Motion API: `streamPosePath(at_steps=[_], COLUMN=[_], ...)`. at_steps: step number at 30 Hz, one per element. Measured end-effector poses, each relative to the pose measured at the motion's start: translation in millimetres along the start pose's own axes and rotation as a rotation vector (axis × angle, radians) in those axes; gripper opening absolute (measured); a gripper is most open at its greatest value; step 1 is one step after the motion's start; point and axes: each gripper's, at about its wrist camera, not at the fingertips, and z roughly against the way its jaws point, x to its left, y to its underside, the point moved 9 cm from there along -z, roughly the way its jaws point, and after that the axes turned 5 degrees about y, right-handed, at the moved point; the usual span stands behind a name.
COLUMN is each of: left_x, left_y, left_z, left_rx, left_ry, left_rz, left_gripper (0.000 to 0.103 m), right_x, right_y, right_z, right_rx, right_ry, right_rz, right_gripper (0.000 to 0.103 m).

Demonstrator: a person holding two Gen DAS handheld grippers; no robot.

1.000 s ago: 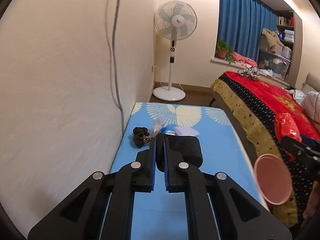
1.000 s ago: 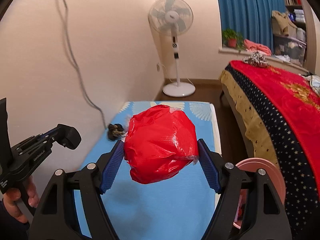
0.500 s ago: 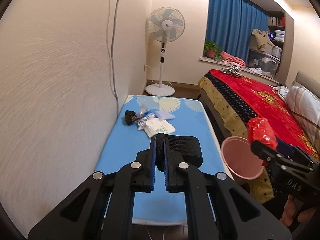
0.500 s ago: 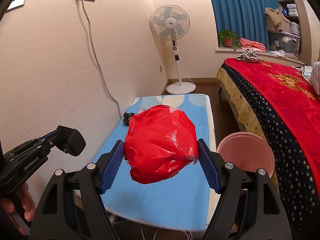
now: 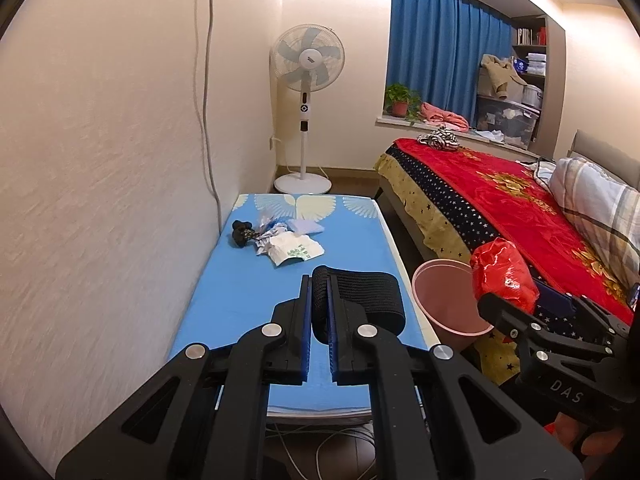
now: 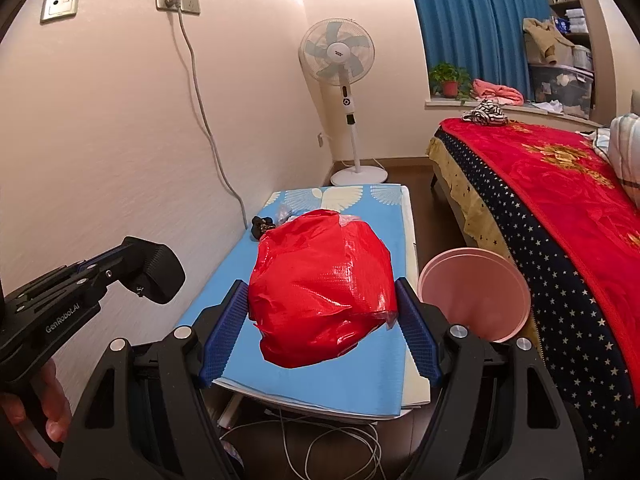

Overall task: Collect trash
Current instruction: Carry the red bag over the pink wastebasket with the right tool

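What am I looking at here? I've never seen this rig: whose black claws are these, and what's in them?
There is no robot arm here: a person carries a handheld two-finger gripper in each hand, each with a wide-angle camera looking along its fingers. One picture comes from the left gripper, the other from the right gripper.

The left gripper is shut on a black mesh band. The right gripper is clamped on a crumpled red plastic bag.

Ahead is a low table with a blue cover against the wall. On its far end lies a small pile of trash: wrappers, crumpled paper and a dark lump. A pink bin stands on the floor between the table and the bed.
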Motion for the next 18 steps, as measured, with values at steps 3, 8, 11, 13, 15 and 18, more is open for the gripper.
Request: streamPosePath(at_steps=[3, 8, 11, 13, 15, 18], left_x=[-4, -10, -16, -21, -29, -44], left_y=[-1, -5, -16, -23, -27, -36], left_z=[1, 3, -3, -8, -16, -33], left_rx=[-0.003, -0.006, -0.016, -0.02, -0.018, -0.007], left_ry=[0.007, 0.033, 0.041, 0.048, 0.059, 0.082], left_rz=[0.002, 0.006, -0.011, -0.02, -0.028, -0.044], left_gripper=[0.007, 0.007, 0.007, 0.007, 0.007, 0.007], right_x=[-1, -10, -22, -29, -42, -66], right_y=[-2, -13, -24, -29, -39, -51], right_z=[6, 9, 8, 7, 4, -2], right_rx=[-0.012, -0.041, -0.06, -0.07, -0.083, -0.098], right_ry=[0.003, 0.018, 0.033, 0.044, 0.061, 0.093], right_rz=[0.006, 0.004, 0.001, -0.005, -0.017, -0.038], right_gripper=[0.073, 0.073, 0.073, 0.073, 0.073, 0.073])
